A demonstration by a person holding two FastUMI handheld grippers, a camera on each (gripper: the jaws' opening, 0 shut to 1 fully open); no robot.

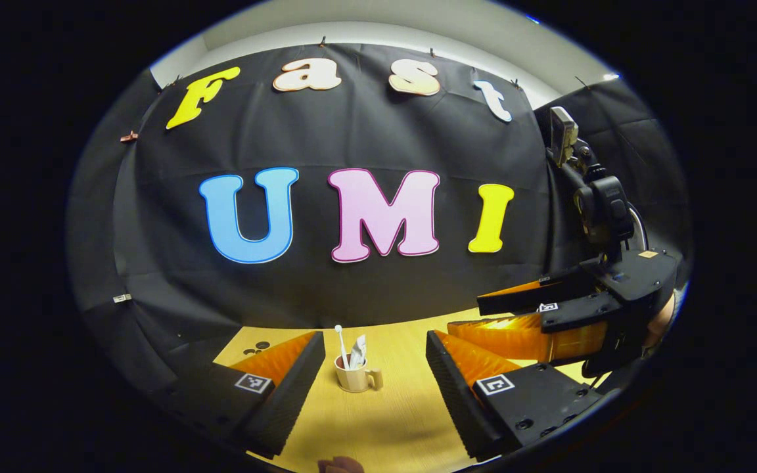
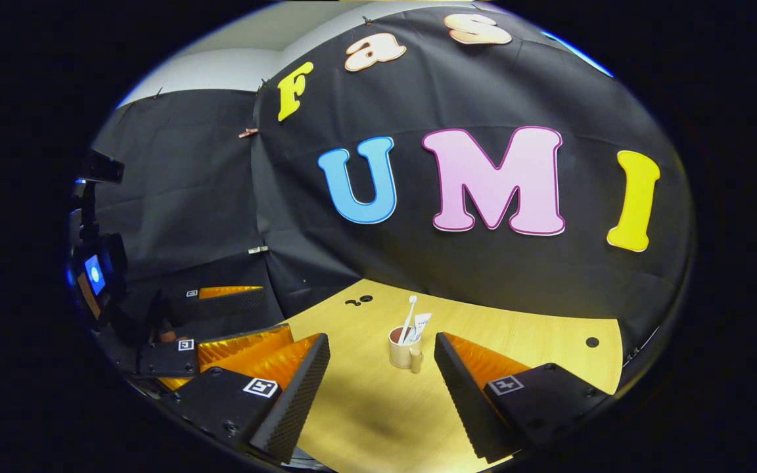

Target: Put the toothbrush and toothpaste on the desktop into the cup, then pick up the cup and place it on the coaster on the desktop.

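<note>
Since the cup (image 1: 354, 377) already has the toothbrush (image 1: 340, 344) and toothpaste (image 1: 358, 349) standing in it, out on the counter (image 1: 378, 420) well ahead of both grippers, what's probably left is the lift to the coaster (which can't be made out for sure; a brownish edge at the bottom of the left gripper view might be it). The left gripper (image 1: 374, 371) is spread wide and empty, same for the right gripper (image 2: 382, 371). Main risk looks like tipping: the brush and tube lean above the rim, so a finger clipping them, or an off-centre pinch near the handle, could topple the cup or spill both.
</note>
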